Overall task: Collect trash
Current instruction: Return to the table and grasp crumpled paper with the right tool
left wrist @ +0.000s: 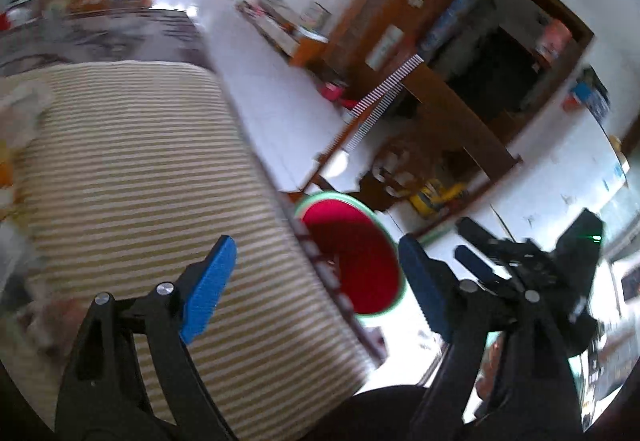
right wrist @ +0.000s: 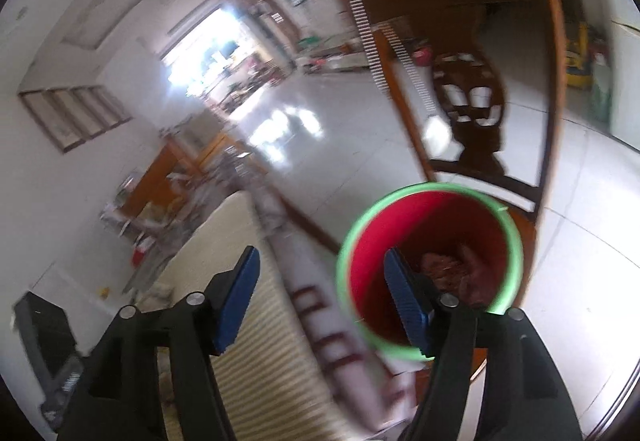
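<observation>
Striped mattress (left wrist: 132,169) (white tiled floor (right wrist: 304,161))

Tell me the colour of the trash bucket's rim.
Light green, around a red bucket; the rim shows best in the right wrist view.

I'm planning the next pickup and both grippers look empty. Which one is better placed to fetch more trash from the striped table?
Probably left. The left gripper is open and empty over the striped table, facing blurred litter at its far edge. The right gripper is open beside the red bin.
</observation>
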A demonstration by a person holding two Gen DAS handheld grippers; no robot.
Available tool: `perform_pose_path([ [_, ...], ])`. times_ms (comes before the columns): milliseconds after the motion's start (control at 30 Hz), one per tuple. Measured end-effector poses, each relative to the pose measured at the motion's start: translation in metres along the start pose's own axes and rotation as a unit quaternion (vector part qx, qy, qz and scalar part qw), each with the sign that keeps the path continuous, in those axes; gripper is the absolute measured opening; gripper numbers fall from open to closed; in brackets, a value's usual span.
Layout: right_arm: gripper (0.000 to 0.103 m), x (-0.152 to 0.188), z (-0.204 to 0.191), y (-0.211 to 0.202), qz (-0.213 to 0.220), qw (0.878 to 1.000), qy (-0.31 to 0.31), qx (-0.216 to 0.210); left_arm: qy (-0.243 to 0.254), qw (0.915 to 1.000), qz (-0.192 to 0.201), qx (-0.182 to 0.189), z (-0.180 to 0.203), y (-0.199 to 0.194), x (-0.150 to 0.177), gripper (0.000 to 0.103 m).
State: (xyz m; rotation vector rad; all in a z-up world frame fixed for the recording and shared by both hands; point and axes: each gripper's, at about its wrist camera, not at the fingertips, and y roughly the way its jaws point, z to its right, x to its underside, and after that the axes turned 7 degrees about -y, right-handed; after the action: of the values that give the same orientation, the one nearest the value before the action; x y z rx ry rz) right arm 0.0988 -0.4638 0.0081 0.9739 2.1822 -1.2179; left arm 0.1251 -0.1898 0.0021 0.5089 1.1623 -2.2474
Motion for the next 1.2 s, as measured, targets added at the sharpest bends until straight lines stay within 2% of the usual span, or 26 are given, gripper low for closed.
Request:
perform_pose_path([
  [67,0.069,0.005,-0.027,0.004,-0.014,0.999,-0.019,-0.032,-0.018,0.9998,0.010,-0.006,-0.016,-0.016,0.001,0.080],
  [100,0.070,0.010,-0.047,0.008,-0.027,0.997,-0.035,-0.056,-0.024,0.9994,0.018,-0.018,-0.026,-0.026,0.002,0.080],
  [200,0.072,0.030,-0.086,0.025,-0.061,0.991,-0.078,-0.088,-0.017,0.9968,0.037,-0.068,-0.052,-0.050,0.001,0.081],
  [300,0.072,0.047,-0.113,0.039,-0.094,0.985,-0.129,-0.072,-0.006,0.9912,0.058,-0.118,-0.083,-0.077,0.000,0.080],
  [400,0.072,0.048,-0.121,0.035,-0.076,0.984,-0.148,-0.069,-0.003,0.9837,0.053,-0.172,-0.118,-0.094,-0.005,0.080],
  [433,0.072,0.048,-0.118,0.038,-0.086,0.985,-0.136,-0.067,-0.005,0.9806,0.046,-0.190,-0.128,-0.095,-0.007,0.078],
  [500,0.072,0.048,-0.112,0.041,-0.092,0.987,-0.117,-0.066,-0.010,0.9726,0.021,-0.231,-0.151,-0.095,-0.008,0.056],
  [633,0.072,0.048,-0.106,0.040,-0.094,0.987,-0.111,-0.068,-0.025,0.9751,-0.026,-0.219,-0.171,-0.079,-0.004,0.053],
  [767,0.072,0.052,-0.114,0.041,-0.103,0.983,-0.143,-0.055,-0.013,0.9689,-0.043,-0.243,-0.173,-0.057,-0.002,0.062],
  [833,0.072,0.054,-0.119,0.041,-0.103,0.981,-0.157,-0.050,-0.015,0.9671,-0.048,-0.249,-0.176,-0.050,-0.003,0.063],
  [933,0.072,0.056,-0.120,0.043,-0.108,0.980,-0.163,-0.045,-0.031,0.9723,-0.044,-0.227,-0.180,-0.054,-0.001,0.052],
  [1000,0.072,0.056,-0.119,0.046,-0.112,0.980,-0.160,-0.045,-0.042,0.9718,-0.038,-0.229,-0.181,-0.064,0.004,0.042],
  [1100,0.072,0.057,-0.119,0.051,-0.123,0.978,-0.161,-0.038,-0.058,0.9704,-0.020,-0.234,-0.183,-0.086,0.019,0.040],
  [1200,0.072,0.060,-0.127,0.058,-0.139,0.973,-0.183,-0.012,-0.068,0.9667,-0.009,-0.246,-0.185,-0.106,0.039,0.039],
])
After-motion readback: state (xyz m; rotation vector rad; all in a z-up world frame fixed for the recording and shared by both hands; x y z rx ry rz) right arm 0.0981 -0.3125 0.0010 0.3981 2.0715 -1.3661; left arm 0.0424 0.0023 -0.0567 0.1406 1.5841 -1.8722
